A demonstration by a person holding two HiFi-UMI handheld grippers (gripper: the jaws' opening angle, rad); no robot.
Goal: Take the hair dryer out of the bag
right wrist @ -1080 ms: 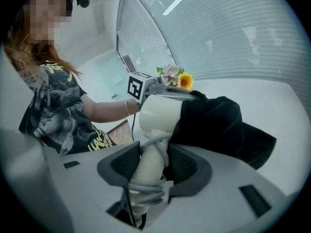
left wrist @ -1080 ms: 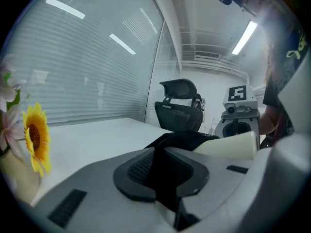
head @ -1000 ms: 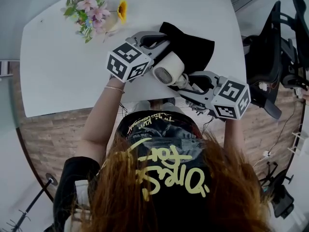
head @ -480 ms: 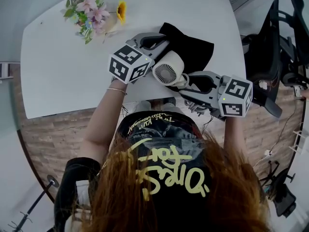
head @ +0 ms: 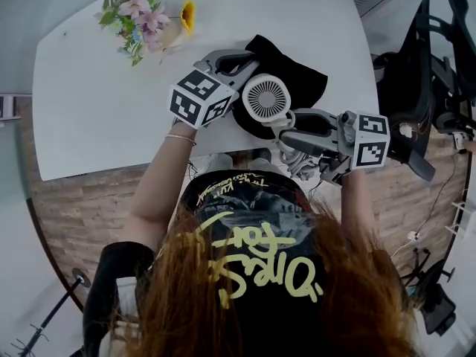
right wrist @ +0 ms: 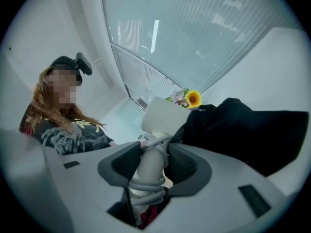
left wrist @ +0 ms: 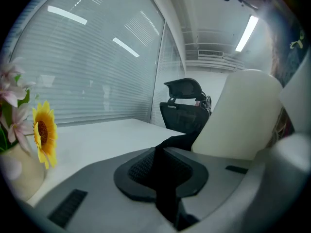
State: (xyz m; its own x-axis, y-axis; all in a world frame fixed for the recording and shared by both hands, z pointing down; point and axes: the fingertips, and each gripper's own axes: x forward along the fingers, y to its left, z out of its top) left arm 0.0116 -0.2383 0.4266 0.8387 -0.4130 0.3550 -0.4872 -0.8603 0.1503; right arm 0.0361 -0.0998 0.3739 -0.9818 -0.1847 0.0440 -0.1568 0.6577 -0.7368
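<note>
Head view first: your left gripper (head: 251, 64) sits just where it did a second ago. To its right, the hair dryer (head: 266, 99) has swung round, so its round rear grille now faces straight up rather than aslant. Further right, your right gripper (head: 288, 134) has rolled and lifted, and its marker cube now shows more edge-on.

From above, the left jaw tips are covered by the gripper's own body. The dryer's front end lies behind its body and the bag (head: 305, 76), so you cannot tell whether it is clear of the bag's mouth. The handle is lost under the right gripper.

Left gripper view shows your jaws nearly together, pinching a fold of the bag's black cloth (left wrist: 177, 142). Right gripper view shows your jaws at a middling width, clamped on the dryer's handle, with the dryer over the table's near edge between the two grippers.

The flowers (head: 145, 17) stand far left on the smooth white table (head: 89, 103). The bag is soft, matte cloth. The dryer is a short cream plastic cylinder with a fine radial grille. A grey cord (right wrist: 148, 189) is coiled round its handle. The pads (right wrist: 124, 160) are black and finely ribbed. At far right stands a black office chair (head: 424, 88).
</note>
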